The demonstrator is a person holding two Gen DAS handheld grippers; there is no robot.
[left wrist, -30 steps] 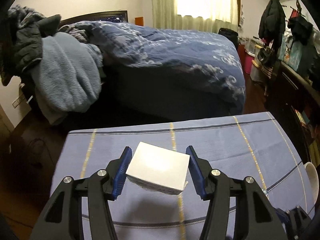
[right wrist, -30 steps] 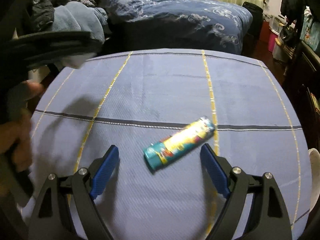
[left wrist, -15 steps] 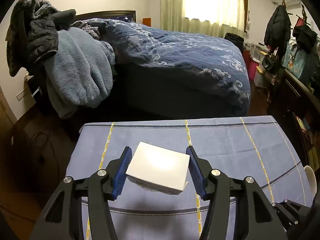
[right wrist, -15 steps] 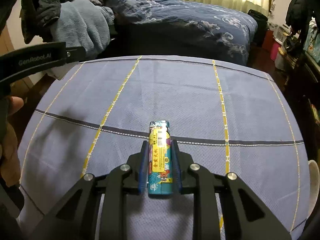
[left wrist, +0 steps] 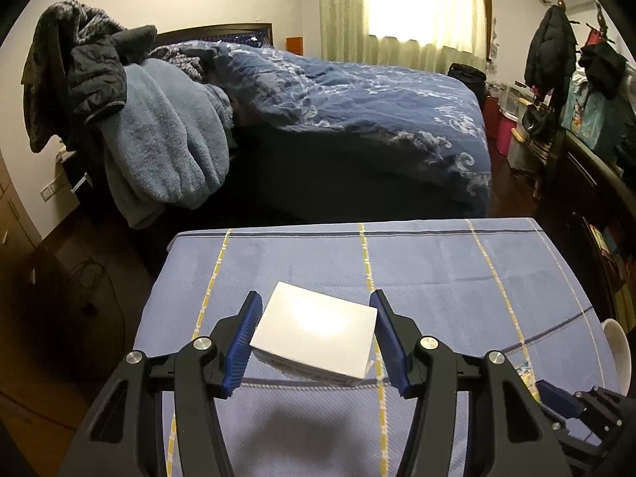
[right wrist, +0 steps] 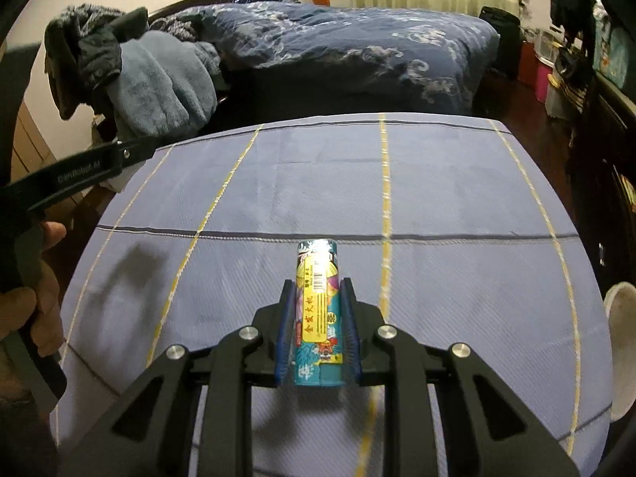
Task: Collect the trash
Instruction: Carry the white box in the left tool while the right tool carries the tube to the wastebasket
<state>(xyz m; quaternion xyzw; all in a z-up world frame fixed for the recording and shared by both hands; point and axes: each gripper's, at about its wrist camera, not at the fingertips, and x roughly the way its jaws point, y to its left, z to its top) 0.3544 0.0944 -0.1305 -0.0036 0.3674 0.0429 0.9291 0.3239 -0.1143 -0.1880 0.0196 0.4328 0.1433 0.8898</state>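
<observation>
Change since earlier: both my grippers are lifting clear of the blue plaid tablecloth (right wrist: 437, 183).
Right gripper (right wrist: 318, 334): pinching the teal printed tube (right wrist: 318, 310), its long axis running straight ahead between my fingers.
Left gripper (left wrist: 316, 342): clamping the white flat carton (left wrist: 314, 336) above the tablecloth's near-left part.
White rim (right wrist: 622, 349): lying at the tablecloth's right edge, nearer my right gripper; probably the bin.

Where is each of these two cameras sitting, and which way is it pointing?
Left wrist view: rides on the left gripper, looking forward over the table toward the bed; its jaws hold a white box, and the right gripper's tip shows at lower right.
Right wrist view: rides on the right gripper, facing the same way; its jaws are shut on a lighter; the person's left hand and its gripper show at left.
Shared: the table, the bed, the blue blanket, the white cup.
</observation>
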